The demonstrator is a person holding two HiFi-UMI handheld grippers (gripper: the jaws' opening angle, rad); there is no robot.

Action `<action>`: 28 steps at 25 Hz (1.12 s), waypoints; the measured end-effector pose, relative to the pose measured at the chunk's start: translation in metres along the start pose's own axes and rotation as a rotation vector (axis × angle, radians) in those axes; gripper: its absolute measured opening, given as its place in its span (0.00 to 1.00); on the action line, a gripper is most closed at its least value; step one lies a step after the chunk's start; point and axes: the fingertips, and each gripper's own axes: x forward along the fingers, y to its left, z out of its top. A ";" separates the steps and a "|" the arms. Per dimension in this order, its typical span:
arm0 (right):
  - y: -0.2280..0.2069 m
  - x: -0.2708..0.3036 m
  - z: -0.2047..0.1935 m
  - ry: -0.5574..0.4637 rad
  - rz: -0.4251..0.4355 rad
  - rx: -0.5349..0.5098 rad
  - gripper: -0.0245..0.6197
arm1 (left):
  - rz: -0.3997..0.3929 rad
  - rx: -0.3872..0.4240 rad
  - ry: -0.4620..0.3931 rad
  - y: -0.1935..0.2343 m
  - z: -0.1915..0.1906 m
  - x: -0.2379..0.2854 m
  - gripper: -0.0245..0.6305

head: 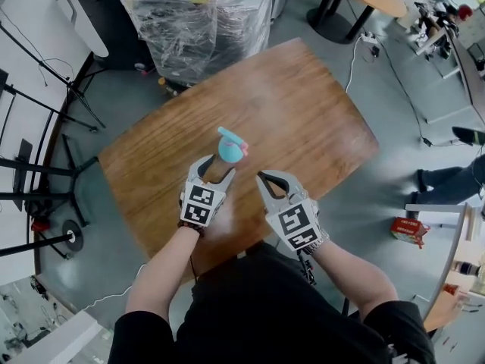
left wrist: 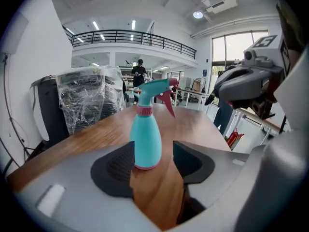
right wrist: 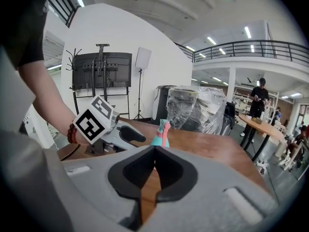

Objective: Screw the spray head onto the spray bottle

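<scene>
the left gripper is held over the near part of the wooden table, its jaws standing moderately apart with nothing pressed between the pads. the spray bottle stands upright on the table right at the mouth of these jaws. in the left gripper view its base overlaps the inner edge of the left-hand pad, while a clear strip of wood shows between the bottle and the right-hand pad. the head view shows it just ahead of the jaw tips. whether the left-hand pad actually brushes the bottle cannot be told. the body is teal with a pink collar, and the spray head sits on top of it, teal with a pink trigger that points away to the right of the jaws.

far beyond the left jaws, past the far table edge and to their left, stands a bulky stack wrapped in clear plastic.

the right gripper is beside the left one, over the near table edge. its jaws are closed tip to tip, holding nothing; only bare wood shows through the hollow behind the tips. seen from here, the bottle lies ahead of the closed tips and apart from them, with the left gripper's marker cube off to the left of the jaws.
</scene>
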 end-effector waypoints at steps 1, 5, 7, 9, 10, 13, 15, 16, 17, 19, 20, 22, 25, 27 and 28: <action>0.001 0.000 0.003 -0.014 -0.002 0.008 0.03 | -0.004 -0.018 -0.021 -0.005 0.007 -0.008 0.40; 0.008 -0.004 0.011 -0.057 0.001 0.033 0.03 | -0.028 -0.064 -0.112 -0.025 0.037 -0.037 0.09; 0.011 -0.005 0.015 -0.070 0.005 0.038 0.03 | -0.044 -0.083 -0.158 -0.033 0.052 -0.050 0.05; 0.013 -0.004 0.018 -0.079 0.008 0.046 0.03 | -0.054 -0.091 -0.189 -0.039 0.065 -0.059 0.05; 0.014 -0.004 0.019 -0.083 0.008 0.050 0.03 | -0.056 -0.091 -0.197 -0.042 0.070 -0.063 0.05; 0.016 -0.003 0.021 -0.089 0.010 0.062 0.03 | -0.060 -0.079 -0.202 -0.047 0.076 -0.069 0.05; 0.017 -0.002 0.023 -0.093 0.011 0.067 0.03 | -0.055 -0.069 -0.195 -0.047 0.075 -0.072 0.05; 0.018 -0.001 0.024 -0.095 0.011 0.068 0.03 | -0.052 -0.067 -0.191 -0.046 0.074 -0.073 0.05; 0.018 -0.001 0.026 -0.097 0.011 0.069 0.03 | -0.048 -0.065 -0.186 -0.045 0.073 -0.074 0.05; 0.019 0.000 0.029 -0.100 0.010 0.068 0.03 | -0.043 -0.061 -0.177 -0.044 0.071 -0.075 0.05; 0.019 0.000 0.030 -0.101 0.009 0.068 0.03 | -0.042 -0.058 -0.170 -0.043 0.069 -0.075 0.05; 0.018 0.001 0.031 -0.100 0.009 0.066 0.03 | -0.044 -0.055 -0.159 -0.043 0.067 -0.074 0.05; 0.018 0.003 0.031 -0.097 0.007 0.063 0.03 | -0.044 -0.060 -0.155 -0.041 0.065 -0.072 0.05; 0.017 0.003 0.033 -0.095 0.006 0.063 0.03 | -0.044 -0.059 -0.156 -0.041 0.066 -0.073 0.05; 0.017 0.003 0.033 -0.094 0.006 0.063 0.03 | -0.044 -0.059 -0.157 -0.040 0.066 -0.073 0.05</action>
